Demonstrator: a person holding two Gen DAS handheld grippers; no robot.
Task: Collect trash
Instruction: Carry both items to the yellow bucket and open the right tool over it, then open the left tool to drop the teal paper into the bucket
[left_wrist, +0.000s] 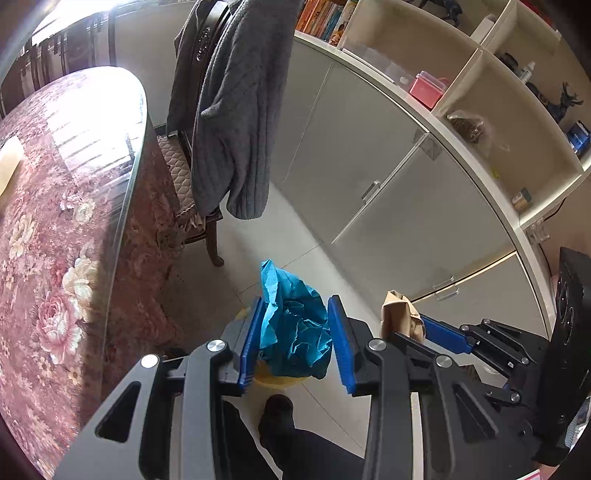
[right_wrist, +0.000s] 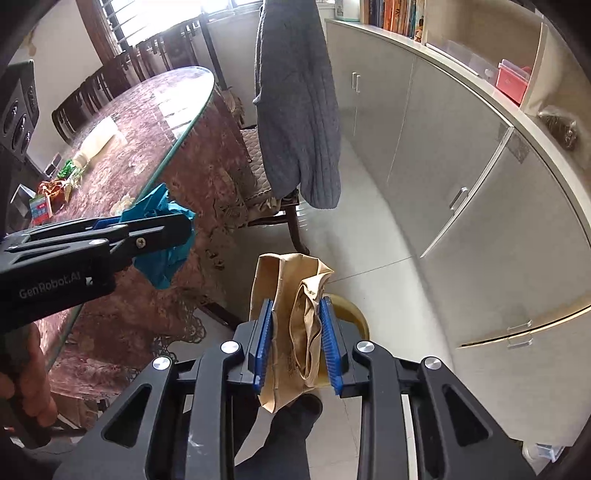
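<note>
The left gripper (left_wrist: 295, 332) squeezes a crumpled blue paper (left_wrist: 295, 325) between its blue pads. The right gripper (right_wrist: 297, 347) has a crumpled brown paper bag (right_wrist: 291, 325) between its pads; whether they still press on it, I cannot tell. Both papers hang over a yellow bin (right_wrist: 354, 317) on the floor, beside the table with the flowery cloth (left_wrist: 55, 258).

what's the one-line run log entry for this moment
left gripper: holds blue paper | right gripper: brown paper bag between pads | both above yellow bin
</note>
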